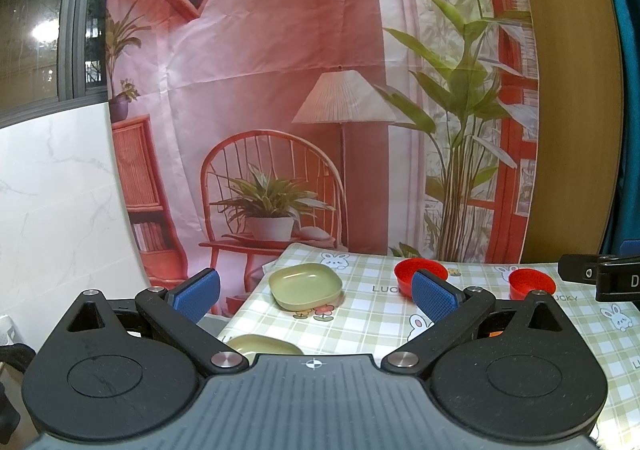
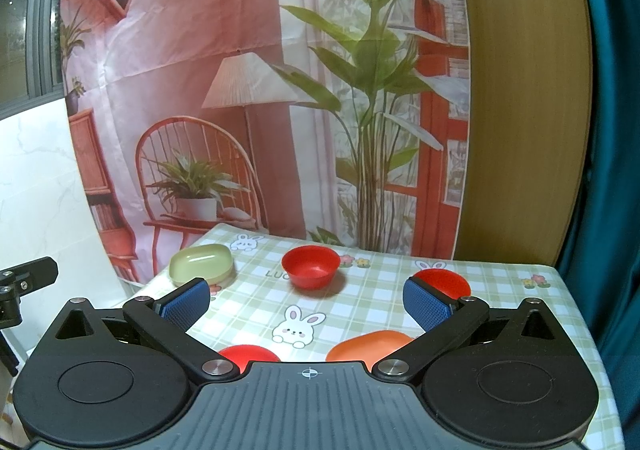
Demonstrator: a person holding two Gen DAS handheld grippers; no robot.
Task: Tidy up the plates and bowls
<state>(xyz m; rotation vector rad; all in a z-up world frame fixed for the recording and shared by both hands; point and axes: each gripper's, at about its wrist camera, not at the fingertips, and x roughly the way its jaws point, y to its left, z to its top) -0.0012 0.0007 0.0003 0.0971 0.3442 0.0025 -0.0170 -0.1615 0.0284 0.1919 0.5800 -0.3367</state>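
Both grippers hang above the near edge of a small table covered in a green checked cloth with rabbits, and both point level toward the printed backdrop of a chair, lamp and plants behind it.

In the left wrist view, the left gripper fills the lower half of the frame, its blue fingers spread wide with nothing between them. It sits off the table's left corner, so its left finger shows against the backdrop rather than the cloth. Between the fingers, in the middle of the frame, a green square plate rests on the cloth. A second green plate peeks out lower down, partly hidden by the gripper body. To the right, a red bowl stands just behind the right finger, and another red bowl sits farther right, near a black bracket at the frame's right edge.

In the right wrist view, the right gripper is likewise wide apart and empty, held over the cloth. A red bowl stands upright in the centre of the frame, with the green plate to its left near the table's far left corner. Another red piece lies behind the right finger; I cannot tell whether it is bowl or plate. At the bottom, an orange plate and a red dish poke out from under the gripper body.
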